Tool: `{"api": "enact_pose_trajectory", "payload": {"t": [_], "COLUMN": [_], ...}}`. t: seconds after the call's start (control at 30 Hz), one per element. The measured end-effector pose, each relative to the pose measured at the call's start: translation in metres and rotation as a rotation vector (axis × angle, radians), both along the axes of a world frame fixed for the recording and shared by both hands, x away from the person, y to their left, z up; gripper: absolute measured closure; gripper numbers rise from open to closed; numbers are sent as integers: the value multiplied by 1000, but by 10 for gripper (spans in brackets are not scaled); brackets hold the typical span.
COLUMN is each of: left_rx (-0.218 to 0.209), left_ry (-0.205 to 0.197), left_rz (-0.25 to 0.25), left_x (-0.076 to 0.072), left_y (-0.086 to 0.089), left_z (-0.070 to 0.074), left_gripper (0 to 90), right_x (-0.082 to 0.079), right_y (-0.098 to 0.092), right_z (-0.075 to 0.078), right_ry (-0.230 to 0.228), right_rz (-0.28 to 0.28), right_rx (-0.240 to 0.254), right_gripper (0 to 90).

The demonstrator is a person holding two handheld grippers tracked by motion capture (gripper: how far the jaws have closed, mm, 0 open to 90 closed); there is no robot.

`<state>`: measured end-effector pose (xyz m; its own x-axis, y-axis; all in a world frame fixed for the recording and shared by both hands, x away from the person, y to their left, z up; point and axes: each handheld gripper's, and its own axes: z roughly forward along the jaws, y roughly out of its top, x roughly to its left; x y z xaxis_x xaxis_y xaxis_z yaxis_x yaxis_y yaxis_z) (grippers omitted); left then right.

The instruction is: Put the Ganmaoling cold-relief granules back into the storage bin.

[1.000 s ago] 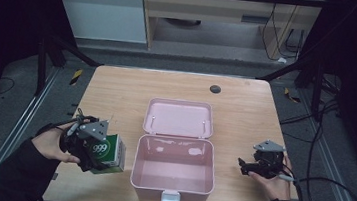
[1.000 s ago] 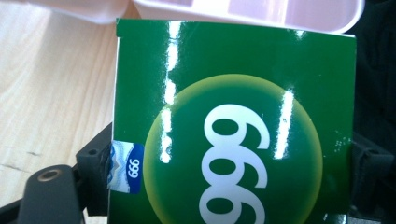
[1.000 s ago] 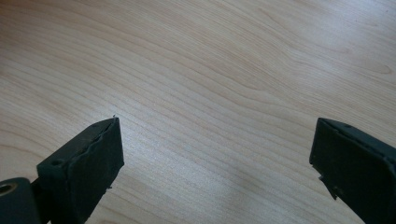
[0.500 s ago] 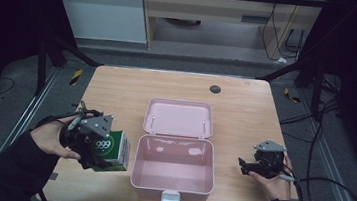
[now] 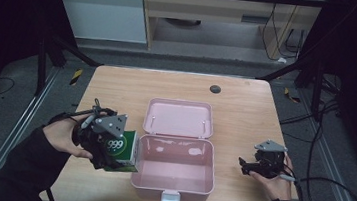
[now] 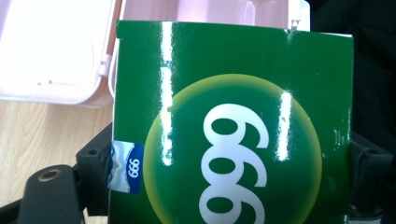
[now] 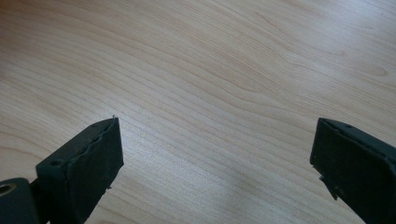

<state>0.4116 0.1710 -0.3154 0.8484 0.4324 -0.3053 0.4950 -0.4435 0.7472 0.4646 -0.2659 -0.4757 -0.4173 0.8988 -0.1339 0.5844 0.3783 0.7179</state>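
Green carton (image 5: 122, 150) clamped in left hand-held gripper (image 5: 110, 153).

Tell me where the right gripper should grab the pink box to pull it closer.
Probably the near right corner of the pink box. The right gripper is open beside that wall, so come in from the right and close over the rim, one jaw inside, one outside. The rim looks thin enough for the jaws, and the tray is bare inside. Avoid the lid, which lies flat on its hinge.

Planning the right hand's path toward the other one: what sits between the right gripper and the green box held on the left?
In the high view, the open pink case lies between the right gripper and the green box.
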Motion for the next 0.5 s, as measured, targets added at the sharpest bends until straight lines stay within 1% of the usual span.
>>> {"api": "enact_pose_trajectory", "payload": {"t": [0.03, 0.07, 0.1, 0.17, 0.33, 0.4, 0.5], "left_rx": [66, 92, 107, 97, 111, 129, 137], "left_ry": [-28, -42, -47, -46, -63, -76, -83], "left_rz": [-66, -102, -117, -109, -145, -165, -179], "left_x": [4, 7, 8, 8, 10, 12, 13], "left_y": [3, 4, 3, -2, -13, -18, -24], "left_z": [2, 3, 4, 4, 6, 7, 8], "left_gripper": [144, 144, 144, 144, 143, 143, 144], "right_x": [0, 0, 0, 0, 0, 0, 0], "right_y": [0, 0, 0, 0, 0, -1, -1], "right_z": [0, 0, 0, 0, -1, -1, -1], "right_ry": [0, 0, 1, 2, 0, 1, 2], "right_rz": [0, 0, 0, 0, 0, -1, -3], "right_rx": [0, -1, -1, -3, 0, -3, -2], "right_gripper": [29, 29, 28, 28, 29, 29, 29]}}
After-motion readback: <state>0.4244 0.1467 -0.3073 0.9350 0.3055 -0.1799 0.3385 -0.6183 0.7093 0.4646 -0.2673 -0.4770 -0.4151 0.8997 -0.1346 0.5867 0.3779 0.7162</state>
